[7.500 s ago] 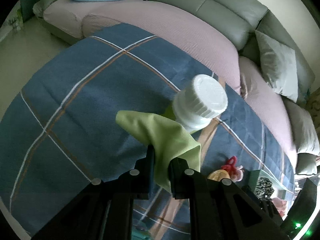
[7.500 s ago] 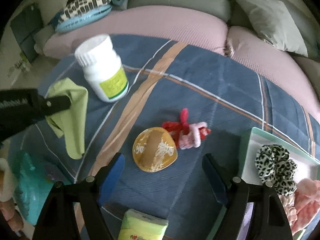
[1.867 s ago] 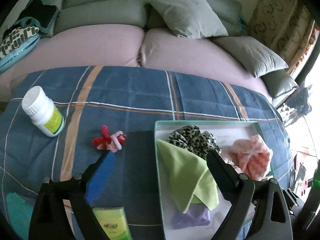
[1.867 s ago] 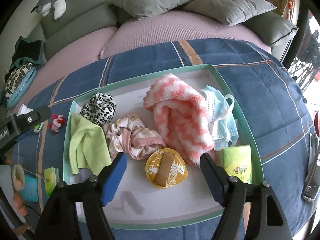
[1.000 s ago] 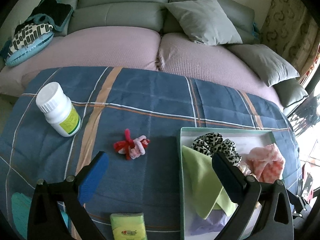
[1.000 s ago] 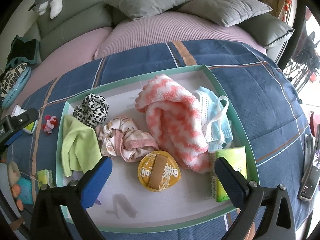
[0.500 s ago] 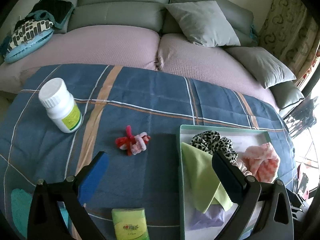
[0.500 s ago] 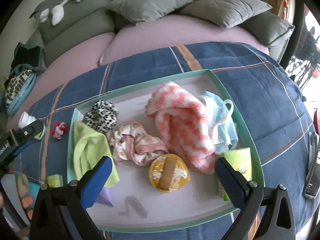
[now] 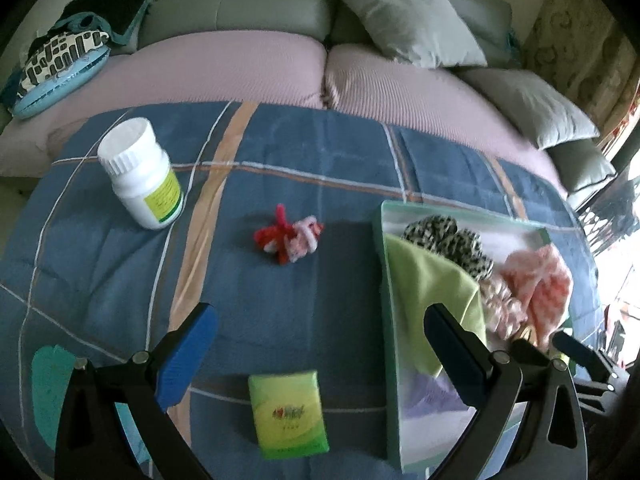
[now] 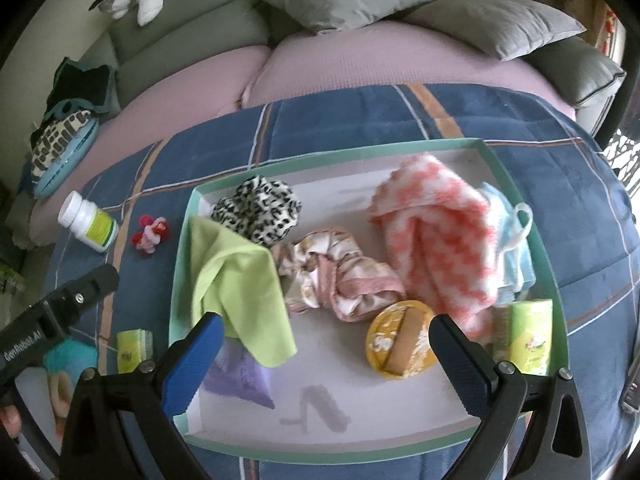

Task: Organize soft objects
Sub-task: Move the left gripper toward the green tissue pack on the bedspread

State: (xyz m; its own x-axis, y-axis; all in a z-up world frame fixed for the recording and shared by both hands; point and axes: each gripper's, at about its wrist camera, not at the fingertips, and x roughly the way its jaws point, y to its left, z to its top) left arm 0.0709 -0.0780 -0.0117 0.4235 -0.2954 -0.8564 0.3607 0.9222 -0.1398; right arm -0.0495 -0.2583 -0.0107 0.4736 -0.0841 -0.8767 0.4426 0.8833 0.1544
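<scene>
Green cloth now in tray; left gripper, right gripper both spread, empty.

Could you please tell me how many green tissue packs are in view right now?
2: one tissue pack lies on the blanket left of the tray; the other is inside the tray's right side. Others may be hidden under cloths.

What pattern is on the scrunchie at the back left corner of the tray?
Black-and-white leopard print on the scrunchie, clearest in the right wrist view.
</scene>
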